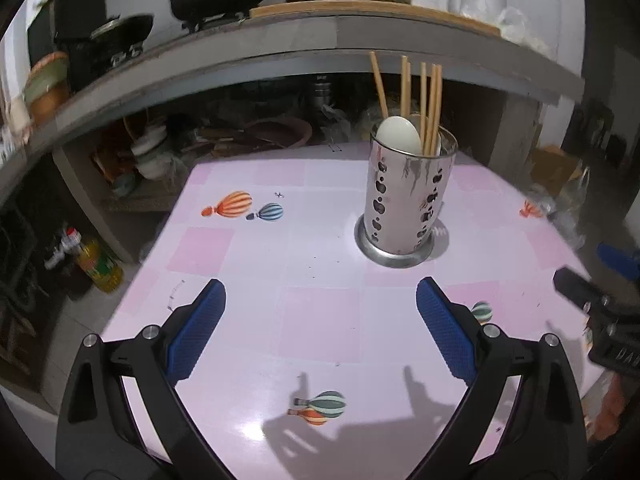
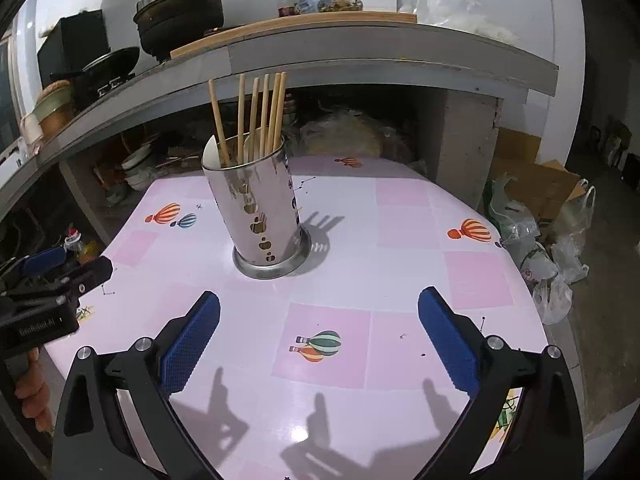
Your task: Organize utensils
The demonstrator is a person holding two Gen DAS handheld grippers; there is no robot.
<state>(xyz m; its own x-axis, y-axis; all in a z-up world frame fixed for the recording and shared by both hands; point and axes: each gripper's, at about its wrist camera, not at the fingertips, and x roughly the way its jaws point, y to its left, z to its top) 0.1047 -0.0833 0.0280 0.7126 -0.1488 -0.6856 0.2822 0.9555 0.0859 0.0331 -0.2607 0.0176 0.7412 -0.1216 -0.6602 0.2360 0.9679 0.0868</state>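
Right wrist view: utensil holder [image 2: 266, 216] at your 11 o'clock.
Chopsticks [image 2: 256, 116] stand upright inside, handles reachable; your right gripper [image 2: 319, 332] and left gripper [image 1: 321, 332] are both wide, empty.

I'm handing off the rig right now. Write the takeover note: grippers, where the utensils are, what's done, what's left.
Left gripper: open, empty, above the table.
Right gripper: open, empty, also above the table, to the holder's right.
Utensils: the chopsticks stand upright in the metal holder, with a white spoon in it too. The holder stands upright on the table, ahead of both grippers.
Done: everything visible is already in the holder.
Left: no loose utensil shows on the table in either view; check the area outside the views before stopping.
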